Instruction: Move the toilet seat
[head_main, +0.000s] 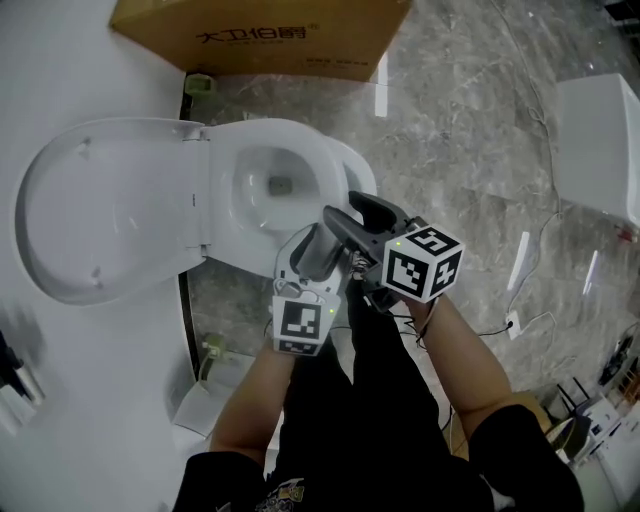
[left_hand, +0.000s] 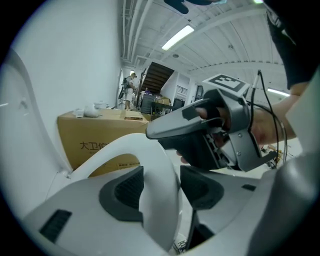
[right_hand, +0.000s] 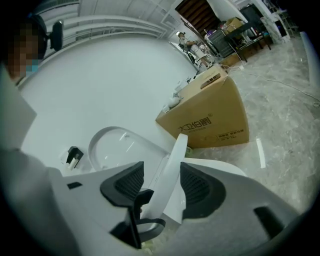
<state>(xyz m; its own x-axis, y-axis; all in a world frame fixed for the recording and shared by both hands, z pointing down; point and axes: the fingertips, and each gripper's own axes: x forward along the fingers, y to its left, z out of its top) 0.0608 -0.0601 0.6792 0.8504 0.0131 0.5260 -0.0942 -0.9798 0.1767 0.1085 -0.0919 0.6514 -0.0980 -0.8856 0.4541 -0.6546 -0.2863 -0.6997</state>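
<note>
Cardboard box cut off at the head view's top edge.

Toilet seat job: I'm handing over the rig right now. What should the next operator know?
Left gripper: shut on the front rim of the toilet seat.
Right gripper: open, straddling the same rim; a gap shows on one side.
Lid: fully raised. Seat: tilted, front lifted off the bowl.
Done: seat gripped and partway between bowl and lid.
Left: swing it to its end position; which way is unclear from here. Let go only once it rests.
</note>
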